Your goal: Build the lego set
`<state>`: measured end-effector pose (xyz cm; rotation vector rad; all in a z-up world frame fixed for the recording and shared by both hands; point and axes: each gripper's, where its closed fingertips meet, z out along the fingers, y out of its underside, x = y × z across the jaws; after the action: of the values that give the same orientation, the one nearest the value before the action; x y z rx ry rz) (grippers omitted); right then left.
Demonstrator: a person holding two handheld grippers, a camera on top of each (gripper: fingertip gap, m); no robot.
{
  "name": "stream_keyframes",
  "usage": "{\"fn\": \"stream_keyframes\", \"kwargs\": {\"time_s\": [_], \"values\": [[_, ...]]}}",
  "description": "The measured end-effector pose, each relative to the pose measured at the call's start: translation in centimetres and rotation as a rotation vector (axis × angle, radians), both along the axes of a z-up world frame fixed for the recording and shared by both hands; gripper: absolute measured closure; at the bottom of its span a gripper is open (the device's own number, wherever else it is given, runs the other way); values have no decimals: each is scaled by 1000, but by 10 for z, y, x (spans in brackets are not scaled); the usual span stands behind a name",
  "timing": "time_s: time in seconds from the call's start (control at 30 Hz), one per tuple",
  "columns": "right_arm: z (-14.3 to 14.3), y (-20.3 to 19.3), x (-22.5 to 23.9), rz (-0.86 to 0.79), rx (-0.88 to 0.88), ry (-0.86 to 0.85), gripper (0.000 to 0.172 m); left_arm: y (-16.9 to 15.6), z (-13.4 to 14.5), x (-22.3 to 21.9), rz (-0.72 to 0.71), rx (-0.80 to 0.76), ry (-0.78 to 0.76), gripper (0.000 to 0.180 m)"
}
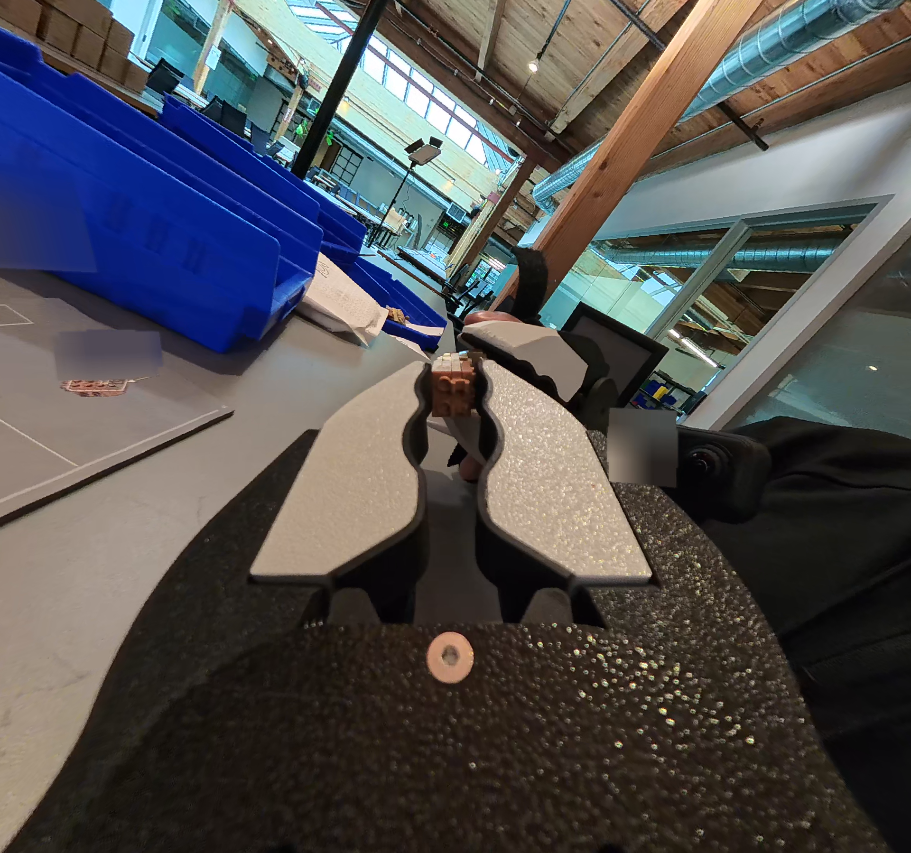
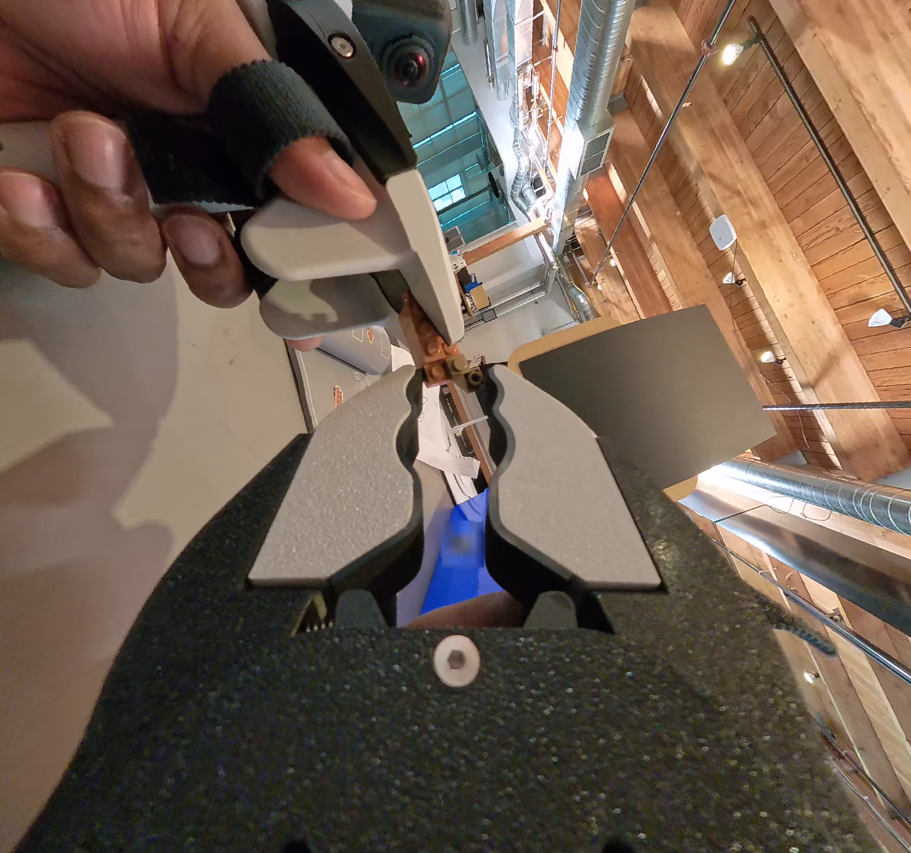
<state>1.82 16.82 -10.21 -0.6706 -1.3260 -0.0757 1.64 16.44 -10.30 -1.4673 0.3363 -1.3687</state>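
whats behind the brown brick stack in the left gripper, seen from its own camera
Behind the small brown plastic brick stack sit tan bricks and the other grey gripper's finger. The stack's far end is hidden by its near face.

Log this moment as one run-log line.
left gripper: shut on brown brick stack | right gripper: shut on stack's tan end | both above grey table | blue bins behind

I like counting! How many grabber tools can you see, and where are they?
2. The left grabber squeezes a small brown brick stack above the grey table. The right grabber closes on that stack's other end, meeting it tip to tip.
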Motion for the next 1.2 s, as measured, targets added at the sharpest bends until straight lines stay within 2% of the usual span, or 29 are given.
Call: {"fn": "stream_keyframes", "kwargs": {"time_s": [0.4,0.53,0.6,0.77,1.0,1.2], "values": [[9,-8,1,29,39,45,147,-7,8,1,-7,60,-1,165],[15,-20,5,78,82,75,131,-15,19,2,-26,107,-34,165],[15,-25,8,93,63,93,125,-22,25,3,-64,110,-72,165],[21,-39,18,136,67,152,125,-40,27,18,-199,128,-65,165],[21,-64,26,247,110,160,136,-62,19,36,-386,106,-28,165],[16,-69,28,270,124,130,141,-69,11,42,-442,84,30,165]]}}
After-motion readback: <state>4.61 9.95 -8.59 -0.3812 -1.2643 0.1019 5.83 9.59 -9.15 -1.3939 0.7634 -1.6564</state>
